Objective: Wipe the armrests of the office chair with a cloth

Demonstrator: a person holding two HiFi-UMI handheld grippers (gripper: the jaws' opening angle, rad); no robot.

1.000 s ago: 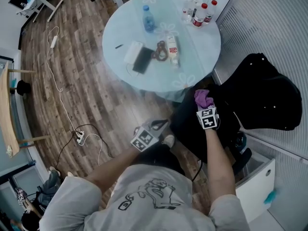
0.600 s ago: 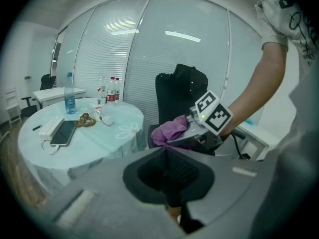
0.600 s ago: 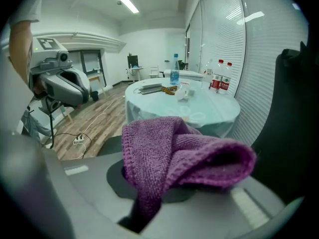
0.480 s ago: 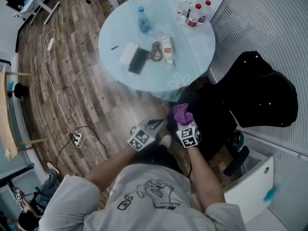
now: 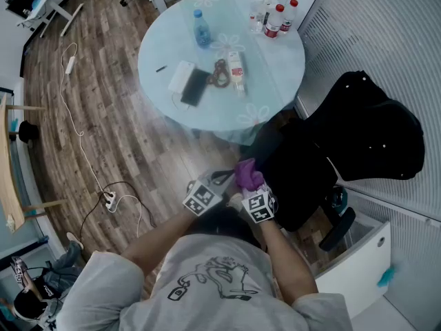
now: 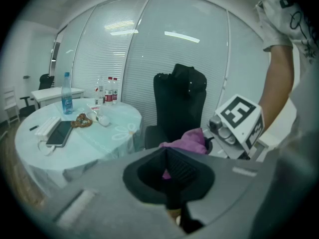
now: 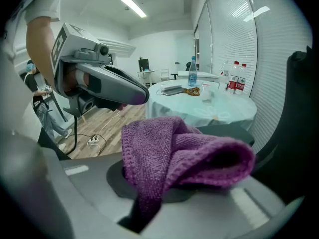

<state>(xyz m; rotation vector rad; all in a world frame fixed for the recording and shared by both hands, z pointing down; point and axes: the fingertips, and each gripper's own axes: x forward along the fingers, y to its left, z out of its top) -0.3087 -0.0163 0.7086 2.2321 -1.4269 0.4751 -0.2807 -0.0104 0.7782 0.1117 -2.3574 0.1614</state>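
Head view, lower middle of the frame: the right gripper (image 5: 252,190) is clenched on a bunched purple cloth (image 5: 248,174), which sits at the left edge of the black office chair (image 5: 306,174); whether the cloth touches the chair cannot be told. What looks like one armrest (image 5: 339,227) juts out at the chair's lower right, well apart from the cloth. A black jacket (image 5: 372,126) hangs over the chair's back toward the right of the frame. The left gripper (image 5: 222,179) lies just beside the right one, on its left, its jaws closed together with nothing between them; the right gripper view shows them tapering to a shut tip in the upper left of that frame. In that same view the cloth fills the centre, pinched low between the jaws and folded over above them. A round table (image 5: 275,81) fills the upper middle of the head view, carrying a blue-capped bottle (image 5: 201,28), two red-capped bottles (image 5: 279,14) and a phone (image 5: 195,87).
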